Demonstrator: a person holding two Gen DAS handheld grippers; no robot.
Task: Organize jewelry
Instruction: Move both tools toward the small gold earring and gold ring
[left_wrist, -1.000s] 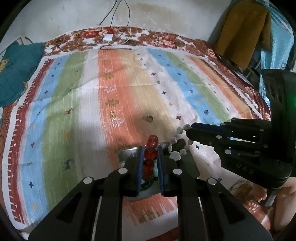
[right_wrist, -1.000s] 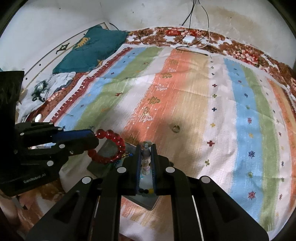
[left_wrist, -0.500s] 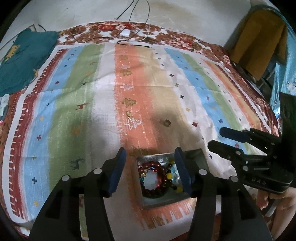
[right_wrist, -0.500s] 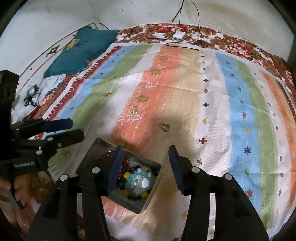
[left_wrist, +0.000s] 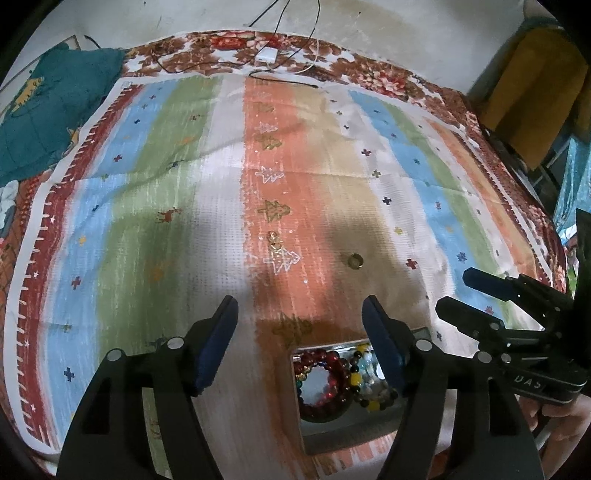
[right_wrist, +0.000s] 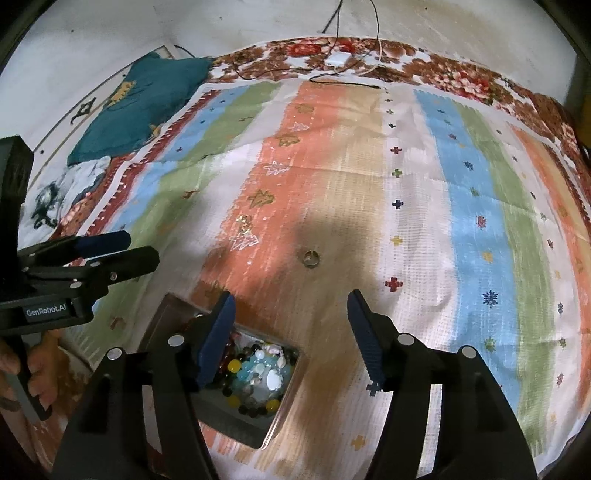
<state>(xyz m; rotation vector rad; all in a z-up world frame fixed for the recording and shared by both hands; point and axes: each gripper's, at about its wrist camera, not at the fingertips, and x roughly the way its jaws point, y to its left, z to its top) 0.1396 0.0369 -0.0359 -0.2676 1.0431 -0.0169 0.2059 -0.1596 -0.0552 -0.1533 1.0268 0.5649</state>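
A square metal tin (left_wrist: 334, 441) (right_wrist: 173, 314) sits at the near edge of the striped cloth. In it lie a red bead bracelet (left_wrist: 325, 384) and a pale bead bracelet with yellow and dark beads (right_wrist: 258, 373). A small ring (left_wrist: 354, 260) (right_wrist: 310, 257) lies on the cloth beyond the tin. A small gold earring (left_wrist: 274, 240) (right_wrist: 243, 220) lies further left. My left gripper (left_wrist: 299, 314) is open and empty above the tin. My right gripper (right_wrist: 290, 314) is open and empty, also above the tin.
The striped cloth (left_wrist: 166, 192) covers a bed. A teal garment (left_wrist: 44, 110) lies at the far left. A white charger with cables (left_wrist: 266, 56) lies at the far edge. A chair with yellow cloth (left_wrist: 532, 92) stands at the right.
Both grippers opened and let their bracelets drop into the tin. Both have since pulled back and risen a little.
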